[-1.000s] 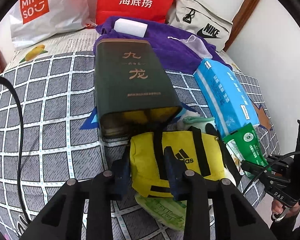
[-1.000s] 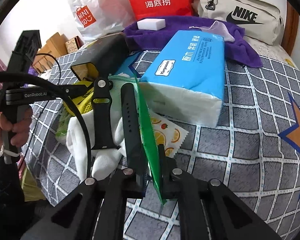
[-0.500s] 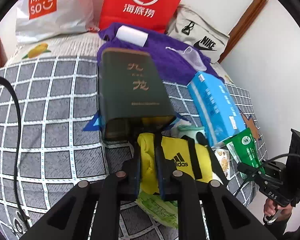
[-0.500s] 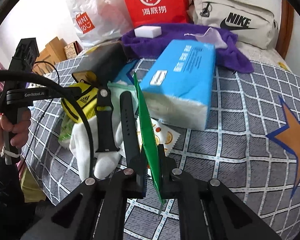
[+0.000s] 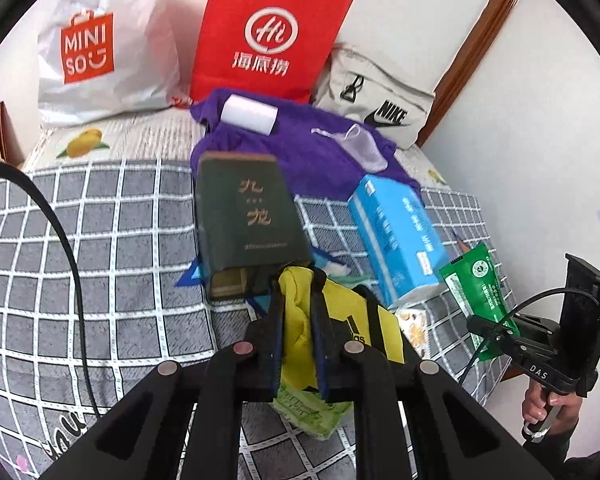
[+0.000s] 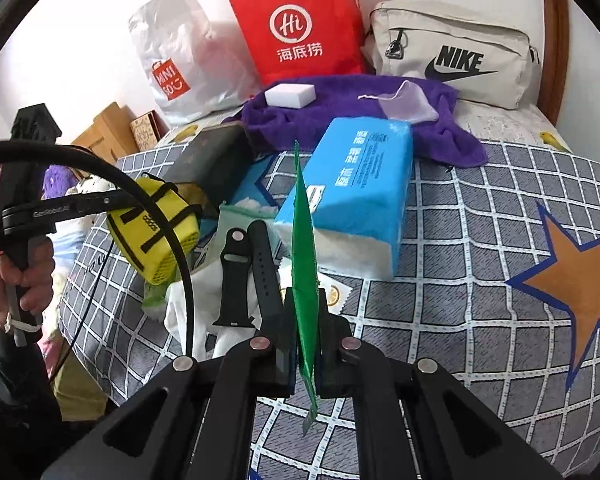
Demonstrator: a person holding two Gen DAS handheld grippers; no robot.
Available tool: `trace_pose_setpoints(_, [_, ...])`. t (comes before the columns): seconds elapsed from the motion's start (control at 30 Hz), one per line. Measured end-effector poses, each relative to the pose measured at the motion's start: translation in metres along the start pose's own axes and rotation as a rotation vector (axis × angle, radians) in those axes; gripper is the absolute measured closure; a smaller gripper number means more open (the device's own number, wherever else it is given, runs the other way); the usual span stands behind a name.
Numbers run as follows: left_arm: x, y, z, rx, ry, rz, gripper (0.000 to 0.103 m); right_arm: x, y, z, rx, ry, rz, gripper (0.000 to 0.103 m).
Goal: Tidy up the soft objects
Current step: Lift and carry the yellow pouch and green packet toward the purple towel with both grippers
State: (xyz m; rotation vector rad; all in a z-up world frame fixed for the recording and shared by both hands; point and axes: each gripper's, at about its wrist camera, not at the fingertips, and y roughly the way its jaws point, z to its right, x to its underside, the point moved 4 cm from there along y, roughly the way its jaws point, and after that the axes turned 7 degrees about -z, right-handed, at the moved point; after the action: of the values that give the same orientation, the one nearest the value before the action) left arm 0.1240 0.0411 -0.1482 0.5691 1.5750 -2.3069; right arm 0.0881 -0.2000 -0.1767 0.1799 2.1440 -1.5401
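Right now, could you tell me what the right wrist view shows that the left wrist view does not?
Only the right wrist view shows the black watch strap on white cloth and the orange star on the bedspread. Only the left wrist view shows the gold characters on the dark green box. Both show the yellow Adidas bag, green packet and blue tissue pack.

left gripper (image 5: 298, 312) clamped on yellow bag (image 5: 340, 320) — dark box (image 5: 244, 216) just beyond

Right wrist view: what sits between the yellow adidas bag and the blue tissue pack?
Two black watch strap halves on white cloth, between yellow bag and tissue pack; right wrist view.
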Motion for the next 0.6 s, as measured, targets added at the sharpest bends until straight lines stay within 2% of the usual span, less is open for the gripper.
trace_pose_setpoints(0.33, [-0.02,-0.015,0.01,0.0,0.019,0.036,0.09,-0.028,-0.019,0.009,0.047,0.028,0.056,0.097])
trace_pose_setpoints(0.6, [-0.046,-0.021,0.009,-0.035,0.025,0.061,0.09,-0.055,-0.03,0.017,0.061,0.047,0.087,0.097])
